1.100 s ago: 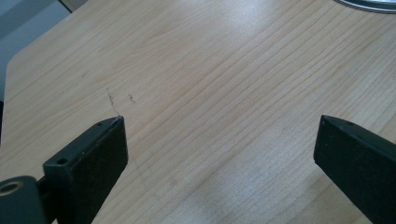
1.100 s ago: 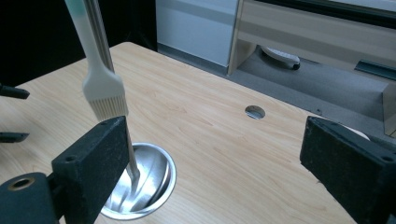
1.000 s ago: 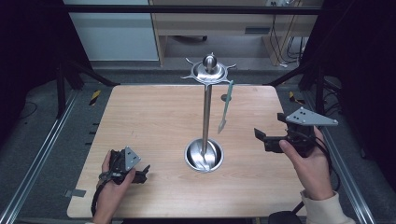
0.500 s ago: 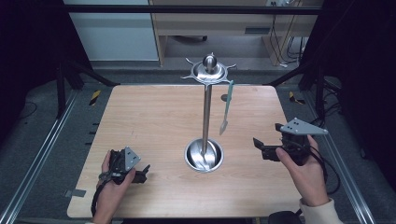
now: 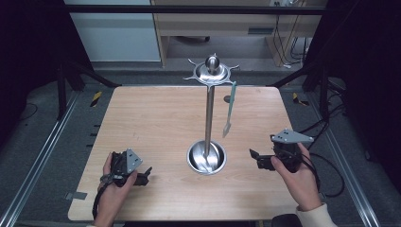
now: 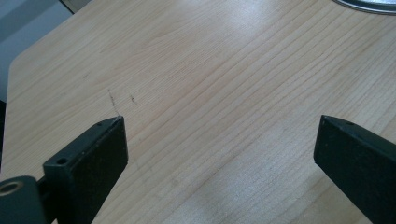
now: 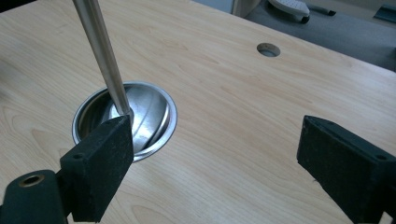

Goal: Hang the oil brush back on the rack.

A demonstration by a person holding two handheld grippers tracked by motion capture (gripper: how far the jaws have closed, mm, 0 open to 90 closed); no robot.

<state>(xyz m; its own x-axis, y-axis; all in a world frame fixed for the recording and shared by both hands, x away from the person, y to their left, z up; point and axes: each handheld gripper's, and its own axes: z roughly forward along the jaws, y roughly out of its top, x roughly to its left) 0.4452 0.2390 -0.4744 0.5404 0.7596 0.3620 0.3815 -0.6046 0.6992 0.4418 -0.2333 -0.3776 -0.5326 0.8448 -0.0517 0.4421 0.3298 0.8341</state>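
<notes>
At the centre of the high view stands the metal rack (image 5: 208, 113), its pole rising from a round base bowl (image 5: 206, 157) on the wooden surface (image 5: 156, 123). A pale green utensil (image 5: 229, 109) hangs from the rack's top, its handle end hard to make out. No writing or brand can be read anywhere. Your right claw (image 5: 255, 158), lower right, has its jaws wide apart, pointing at the bowl. Your left claw (image 5: 145, 174), lower left, also gapes, holding nothing; its view cuts off the bowl's rim (image 6: 369, 4).
</notes>
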